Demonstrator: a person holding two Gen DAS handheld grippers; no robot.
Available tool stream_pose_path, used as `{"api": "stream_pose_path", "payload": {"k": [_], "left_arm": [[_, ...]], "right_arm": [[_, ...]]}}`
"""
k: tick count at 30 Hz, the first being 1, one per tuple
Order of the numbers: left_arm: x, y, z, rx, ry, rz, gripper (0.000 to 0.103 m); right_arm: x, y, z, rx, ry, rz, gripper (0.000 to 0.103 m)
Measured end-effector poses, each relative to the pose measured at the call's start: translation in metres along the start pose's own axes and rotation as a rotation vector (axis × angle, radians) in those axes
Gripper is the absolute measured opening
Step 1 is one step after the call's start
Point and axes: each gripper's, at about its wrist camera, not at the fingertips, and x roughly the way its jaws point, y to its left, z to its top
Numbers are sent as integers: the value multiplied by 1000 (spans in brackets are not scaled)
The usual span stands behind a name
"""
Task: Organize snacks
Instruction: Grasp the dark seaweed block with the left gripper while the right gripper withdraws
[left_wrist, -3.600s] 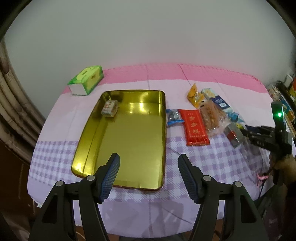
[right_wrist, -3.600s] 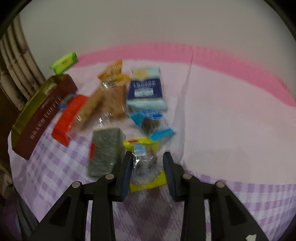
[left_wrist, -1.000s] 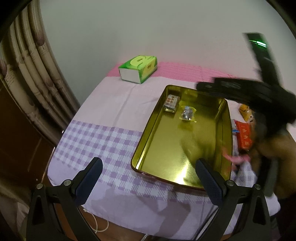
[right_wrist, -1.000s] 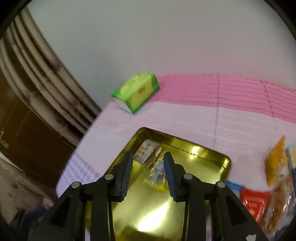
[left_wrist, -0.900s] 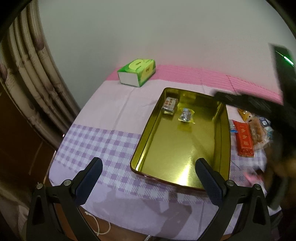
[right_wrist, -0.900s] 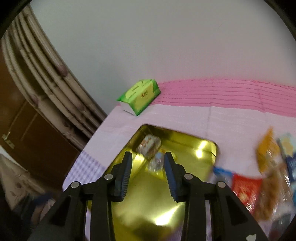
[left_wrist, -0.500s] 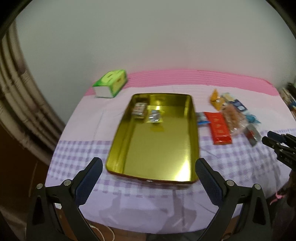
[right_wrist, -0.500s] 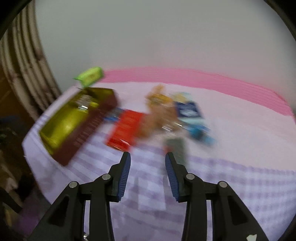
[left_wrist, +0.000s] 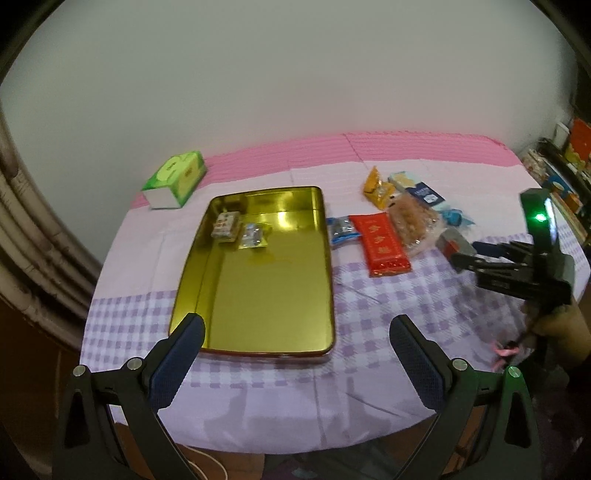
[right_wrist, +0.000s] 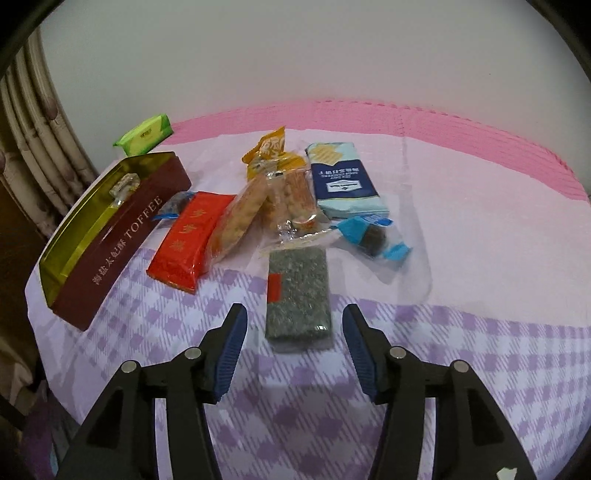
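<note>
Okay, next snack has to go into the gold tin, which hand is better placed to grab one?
Right. The right gripper, open, points at the dark speckled snack bar just ahead. The left gripper hangs open near the gold tin.

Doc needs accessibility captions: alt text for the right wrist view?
The open right gripper, jaws just widened, hovers over a dark speckled snack bar on a checked tablecloth. Behind lie more wrapped snacks, including a red packet, beside a gold toffee tin.
</note>
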Motion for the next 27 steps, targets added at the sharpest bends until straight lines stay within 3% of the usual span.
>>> {"api": "stream_pose_path", "payload": {"k": [5, 8, 17, 22, 27], "left_arm": [[6, -5, 7, 2, 26, -46, 100], [11, -10, 14, -1, 46, -104, 100], [43, -55, 59, 37, 111, -343, 100], [77, -95, 78, 11, 226, -488, 100], [122, -138, 96, -83, 345, -492, 99]], "right_arm": [[-1, -4, 2, 11, -16, 11, 52], [-10, -12, -1, 24, -38, 16, 59], [-45, -54, -40, -25, -104, -88, 64], [-64, -83, -52, 58, -154, -85, 65], [-66, -93, -55, 99, -174, -60, 66]]}}
